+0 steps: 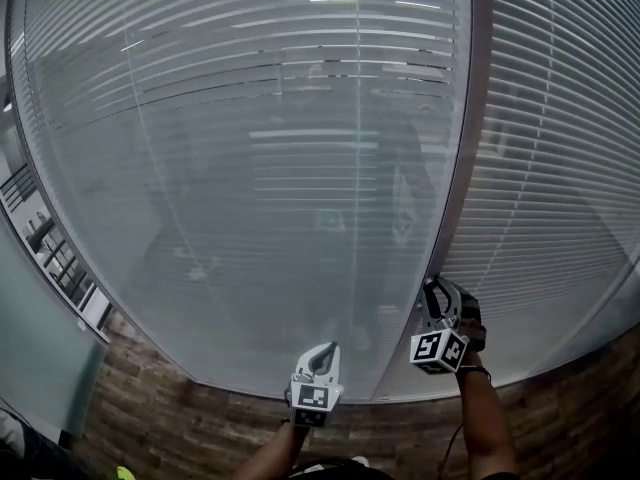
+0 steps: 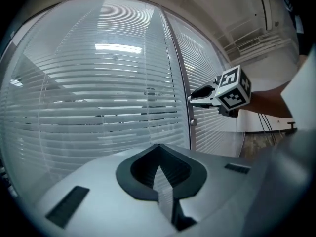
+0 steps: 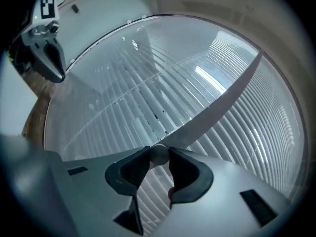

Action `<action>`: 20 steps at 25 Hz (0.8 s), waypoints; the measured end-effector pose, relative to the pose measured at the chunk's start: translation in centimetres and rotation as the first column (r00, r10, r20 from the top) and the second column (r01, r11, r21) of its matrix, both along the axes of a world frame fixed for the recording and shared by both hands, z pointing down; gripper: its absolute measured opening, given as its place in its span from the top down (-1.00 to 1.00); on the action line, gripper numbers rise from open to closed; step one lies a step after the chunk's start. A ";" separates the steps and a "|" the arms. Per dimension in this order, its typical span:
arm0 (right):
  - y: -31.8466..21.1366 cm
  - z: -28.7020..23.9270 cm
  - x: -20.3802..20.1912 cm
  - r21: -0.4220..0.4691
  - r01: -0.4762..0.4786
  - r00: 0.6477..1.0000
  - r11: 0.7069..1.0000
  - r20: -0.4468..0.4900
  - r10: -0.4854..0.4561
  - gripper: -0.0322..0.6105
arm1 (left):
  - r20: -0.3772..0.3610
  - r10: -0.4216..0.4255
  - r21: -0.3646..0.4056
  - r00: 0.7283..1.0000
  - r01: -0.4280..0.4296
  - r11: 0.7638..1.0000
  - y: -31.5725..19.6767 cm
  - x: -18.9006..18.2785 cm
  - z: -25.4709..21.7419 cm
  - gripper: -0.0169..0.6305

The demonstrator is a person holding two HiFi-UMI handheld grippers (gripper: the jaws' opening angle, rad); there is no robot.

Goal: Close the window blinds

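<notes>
The blinds (image 1: 250, 168) hang behind curved glass, their slats partly tilted with gaps showing. A grey mullion (image 1: 462, 148) splits the window into two panes. My right gripper (image 1: 433, 286) is up against this mullion low down. In the right gripper view its jaws (image 3: 159, 158) press on both sides of a small round grey knob (image 3: 159, 153) on the mullion (image 3: 217, 107). My left gripper (image 1: 324, 352) hovers lower and to the left, off the glass, with its jaws together and nothing between them (image 2: 159, 149). The left gripper view also shows the right gripper (image 2: 193, 98) at the mullion.
A brick wall (image 1: 190, 428) runs under the window sill. A shelf unit (image 1: 55, 253) stands at the left edge. In the left gripper view a small round knob (image 2: 193, 123) sits on the mullion just below the right gripper's tips. A second blind (image 1: 560, 168) covers the right pane.
</notes>
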State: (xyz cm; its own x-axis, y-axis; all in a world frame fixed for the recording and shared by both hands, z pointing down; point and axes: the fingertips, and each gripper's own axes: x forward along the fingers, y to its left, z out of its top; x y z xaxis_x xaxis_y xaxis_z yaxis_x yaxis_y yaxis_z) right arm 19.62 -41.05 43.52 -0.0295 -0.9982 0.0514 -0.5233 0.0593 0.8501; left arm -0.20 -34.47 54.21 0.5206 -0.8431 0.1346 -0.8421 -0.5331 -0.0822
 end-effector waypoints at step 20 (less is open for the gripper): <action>0.4 -0.1 0.3 0.024 -0.024 0.753 0.999 0.658 0.002 0.37 | 0.014 0.002 0.073 1.000 -0.003 0.997 -0.4 0.1 0.4 0.96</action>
State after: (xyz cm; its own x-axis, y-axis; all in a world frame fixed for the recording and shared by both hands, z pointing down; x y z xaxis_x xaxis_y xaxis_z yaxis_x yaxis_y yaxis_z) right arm 19.93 -40.70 43.43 -0.0324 -0.9995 -0.0046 -0.9544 0.0296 0.2972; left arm -0.14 -34.86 54.57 0.5211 -0.8497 0.0798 -0.8393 -0.5272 -0.1329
